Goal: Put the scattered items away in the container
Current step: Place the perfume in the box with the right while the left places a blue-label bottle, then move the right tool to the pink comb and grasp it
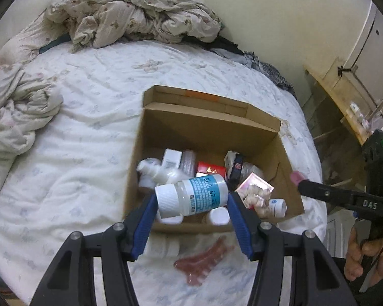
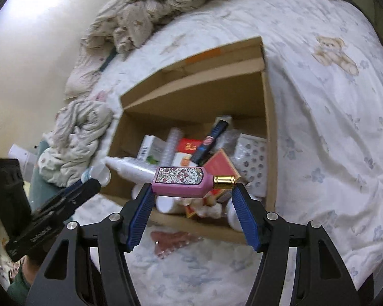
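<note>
An open cardboard box (image 1: 206, 125) sits on the bed and holds several bottles and small cartons. My left gripper (image 1: 191, 199) is shut on a white pill bottle with a blue label (image 1: 194, 195), held sideways over the box's near edge. My right gripper (image 2: 194, 187) is shut on a pink perfume bottle with a gold cap (image 2: 189, 181), held sideways over the same box (image 2: 268, 117). The right gripper (image 1: 297, 179) shows at the right of the left wrist view, the left gripper (image 2: 89, 178) at the left of the right wrist view.
A pinkish-red comb-like item (image 1: 201, 260) lies on the white bedsheet just in front of the box; it also shows in the right wrist view (image 2: 171, 242). Crumpled quilts (image 1: 130, 12) lie at the bed's far side and left. A wooden desk (image 1: 344, 97) stands to the right.
</note>
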### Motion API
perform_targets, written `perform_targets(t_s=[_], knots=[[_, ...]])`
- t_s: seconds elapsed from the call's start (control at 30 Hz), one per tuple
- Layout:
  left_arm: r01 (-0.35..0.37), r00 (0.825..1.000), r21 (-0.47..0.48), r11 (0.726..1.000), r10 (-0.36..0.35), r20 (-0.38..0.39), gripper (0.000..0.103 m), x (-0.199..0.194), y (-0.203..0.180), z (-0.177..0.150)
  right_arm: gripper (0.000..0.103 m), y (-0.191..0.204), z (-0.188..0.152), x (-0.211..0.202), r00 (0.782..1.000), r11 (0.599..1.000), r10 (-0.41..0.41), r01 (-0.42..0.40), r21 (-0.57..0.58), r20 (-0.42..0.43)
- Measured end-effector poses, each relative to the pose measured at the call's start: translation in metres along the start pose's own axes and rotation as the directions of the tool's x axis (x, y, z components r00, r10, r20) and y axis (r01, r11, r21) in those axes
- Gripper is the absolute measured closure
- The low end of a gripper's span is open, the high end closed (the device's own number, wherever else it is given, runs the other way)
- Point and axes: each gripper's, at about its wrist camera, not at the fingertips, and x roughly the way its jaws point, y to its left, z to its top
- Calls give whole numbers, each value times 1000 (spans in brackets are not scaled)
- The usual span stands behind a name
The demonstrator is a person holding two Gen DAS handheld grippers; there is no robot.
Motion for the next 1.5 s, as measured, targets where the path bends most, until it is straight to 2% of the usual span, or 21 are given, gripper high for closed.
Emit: perform_targets(t_s=[0.13, 0.27, 0.5, 0.53, 0.57, 0.63, 0.73, 0.83, 0.93, 1.0, 1.07, 1.17, 1.27, 1.4, 1.43, 1.5], knots=[[-2, 1000, 4, 1000, 2, -1, 46, 15, -13, 17, 36, -4, -3, 6, 999, 1000, 16, -15, 10, -39], [-20, 999, 26, 999, 20, -25, 46, 41, -27, 30, 35, 2, -6, 10, 999, 1000, -9, 8, -23, -46], [-61, 991, 26, 998, 64, -115, 45, 76, -29, 32, 35, 2, -9, 7, 997, 997, -63, 62, -44, -36], [-58, 992, 30, 998, 61, -114, 43, 75, -28, 31, 35, 5, -10, 4, 998, 997, -59, 57, -54, -32], [-54, 992, 33, 998, 58, -113, 34, 75, -28, 30, 35, 7, -10, 2, 998, 997, -54, 52, -64, -29], [-41, 994, 30, 999, 43, -104, 25, 69, -25, 29, 35, 19, -15, -3, 999, 994, 5, -10, -107, -52], [-28, 996, 18, 999, 30, -84, 25, 53, -15, 24, 35, 40, -26, -10, 986, 973, 122, -141, -184, -113], [-29, 997, 1, 1000, 29, -71, 25, 36, 2, 16, 35, 63, -45, 0, 969, 929, 145, -203, -308, -199], [-52, 997, -36, 998, 50, -61, 25, 19, 28, 2, 35, 86, -67, 14, 948, 864, 132, -253, -436, -288], [-74, 995, -57, 996, 70, -70, 25, 11, 46, -9, 35, 95, -83, 31, 938, 823, 86, -257, -506, -335], [-91, 992, -59, 994, 85, -89, 25, 8, 58, -19, 35, 101, -101, 52, 935, 781, -4, -219, -585, -355], [-111, 988, -63, 992, 103, -118, 25, 7, 74, -34, 36, 101, -119, 74, 938, 707, -126, -144, -692, -324], [-119, 986, -96, 988, 106, -130, 25, 6, 87, -48, 36, 98, -135, 93, 934, 616, -238, -67, -785, -267], [-126, 980, -124, 984, 104, -172, 25, 14, 99, -67, 38, 94, -145, 111, 926, 494, -352, 57, -867, -140], [-127, 976, -132, 983, 99, -195, 25, 20, 100, -69, 39, 94, -145, 114, 925, 476, -363, 79, -876, -113], [-129, 970, -145, 981, 94, -224, 25, 27, 101, -72, 37, 95, -144, 121, 932, 474, -349, 83, -877, -101]])
